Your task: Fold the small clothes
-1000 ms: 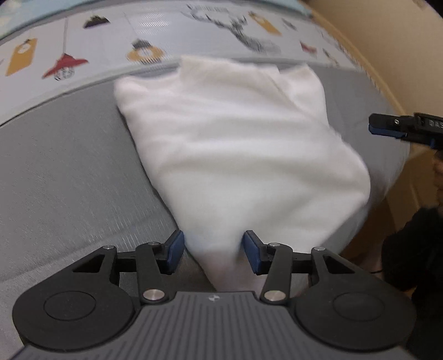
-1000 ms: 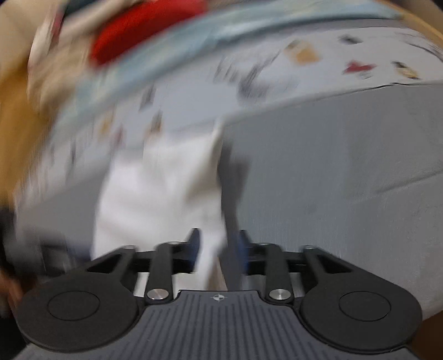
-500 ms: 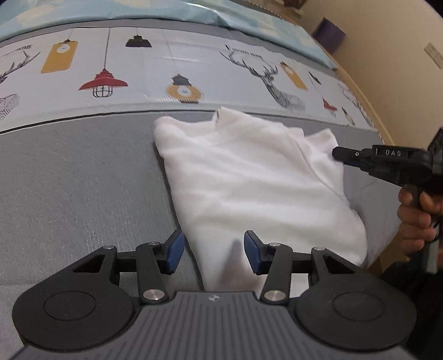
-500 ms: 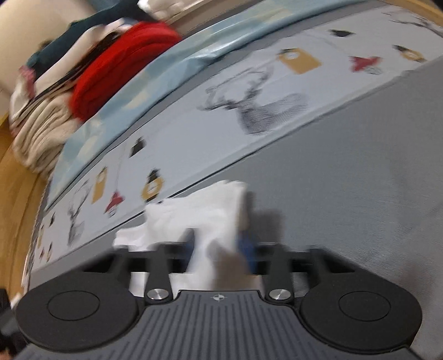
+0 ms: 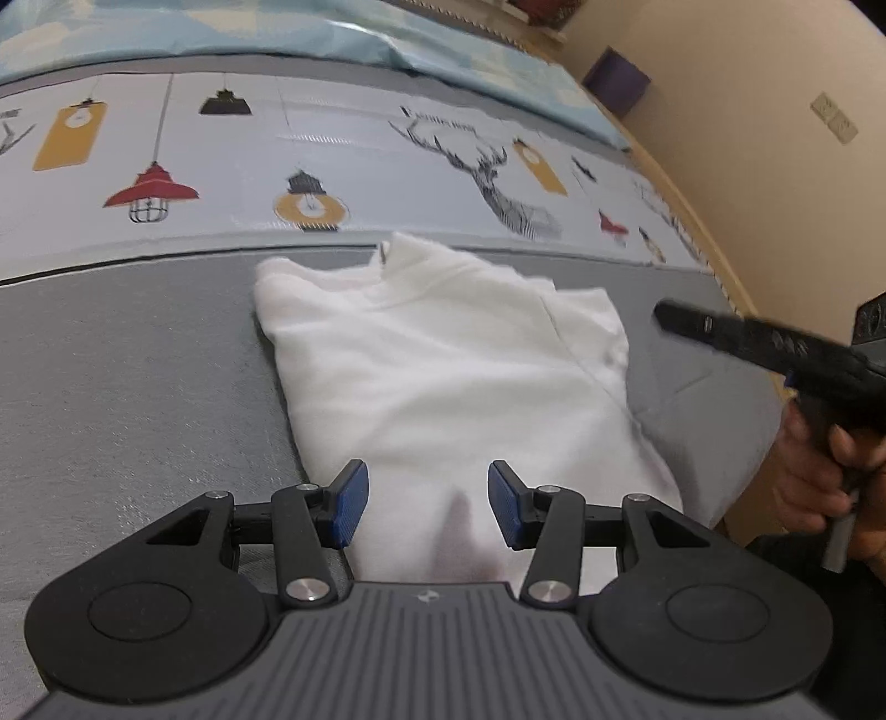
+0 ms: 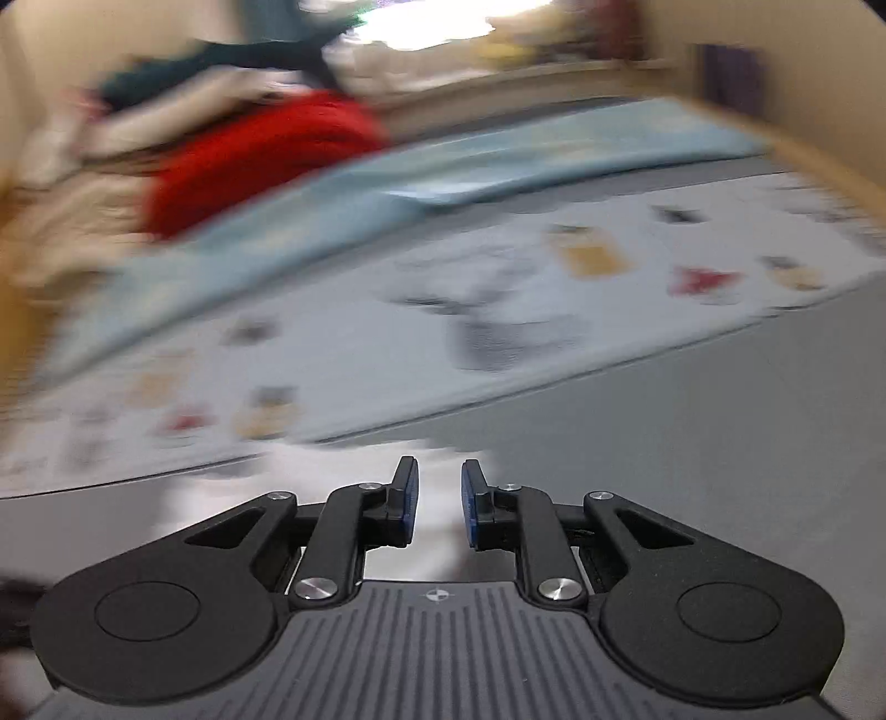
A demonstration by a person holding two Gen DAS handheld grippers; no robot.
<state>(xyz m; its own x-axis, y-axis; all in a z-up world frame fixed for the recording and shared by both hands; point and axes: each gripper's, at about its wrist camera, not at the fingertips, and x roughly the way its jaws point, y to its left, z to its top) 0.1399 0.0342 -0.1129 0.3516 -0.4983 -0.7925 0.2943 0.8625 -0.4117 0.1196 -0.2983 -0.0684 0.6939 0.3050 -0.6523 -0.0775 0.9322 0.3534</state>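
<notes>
A white garment [image 5: 443,376] lies folded on the grey sheet [image 5: 122,387], collar end away from me. My left gripper [image 5: 427,507] hovers open over its near end; the blue pads stand apart on either side of the cloth and do not press it. My right gripper [image 5: 664,317] shows from the side at the right, held by a person's hand [image 5: 814,471], just off the garment's right edge. In the blurred right wrist view the right gripper [image 6: 439,493] has a narrow gap, its jaws are opening, and only white cloth [image 6: 354,471] lying below shows through.
A pale band of the sheet printed with lamps and a deer [image 5: 487,177] runs behind the garment, then a light blue blanket [image 5: 332,33]. A pile of clothes with a red one [image 6: 260,160] sits far left. The wooden bed edge [image 5: 692,221] and wall lie right.
The right gripper closed on the garment's far corner, then let it go and drew back to the right. The garment now lies flat and still. The left gripper stayed open and pulled back slightly.
</notes>
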